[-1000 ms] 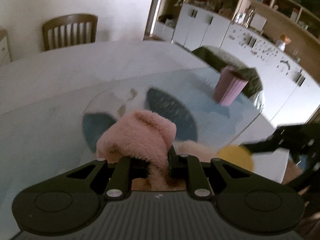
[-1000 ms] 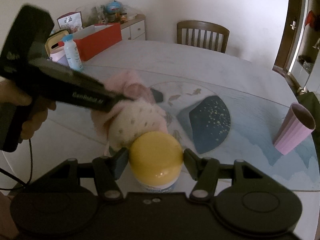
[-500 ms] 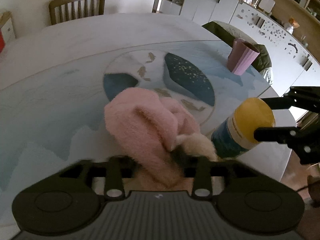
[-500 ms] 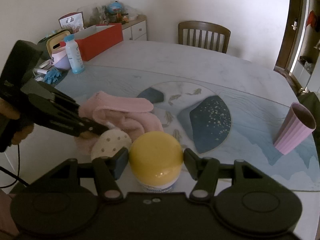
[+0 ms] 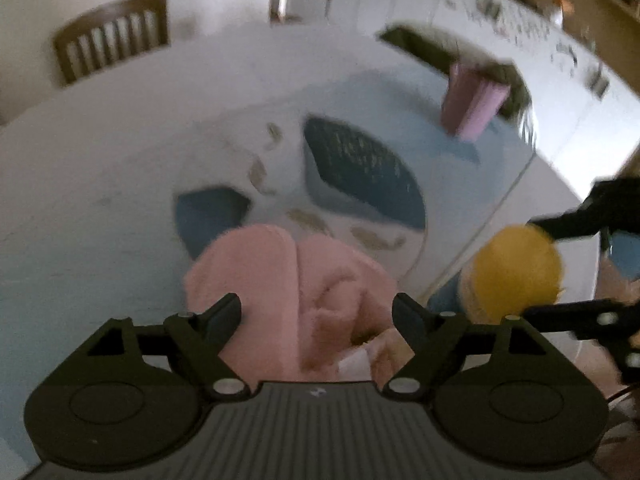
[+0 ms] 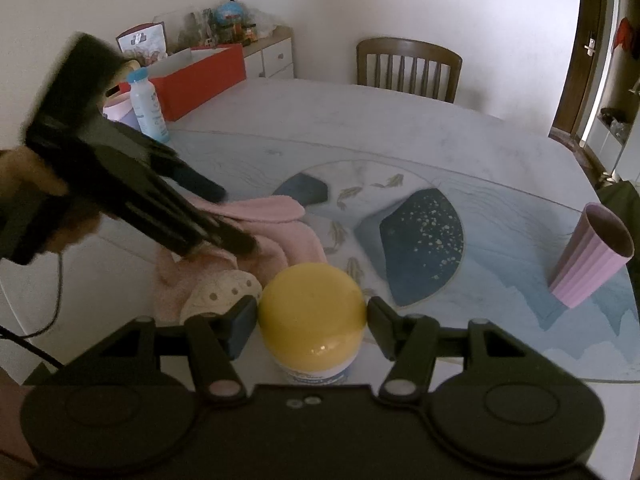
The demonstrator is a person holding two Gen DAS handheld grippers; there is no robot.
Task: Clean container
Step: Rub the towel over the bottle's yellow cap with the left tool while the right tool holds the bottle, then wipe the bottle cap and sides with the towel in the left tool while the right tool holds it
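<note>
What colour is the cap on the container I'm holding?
Yellow cap, clearest in the right wrist view.

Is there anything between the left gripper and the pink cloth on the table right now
Nothing visible. The left gripper has just been opening, and the pink cloth lies on the table directly between its spread fingers. The yellow-capped container, off to the side, is clamped in the right gripper.

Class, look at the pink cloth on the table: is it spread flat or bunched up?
Bunched up: the pink cloth lies in thick folds and humps beside the yellow-lidded container.
</note>
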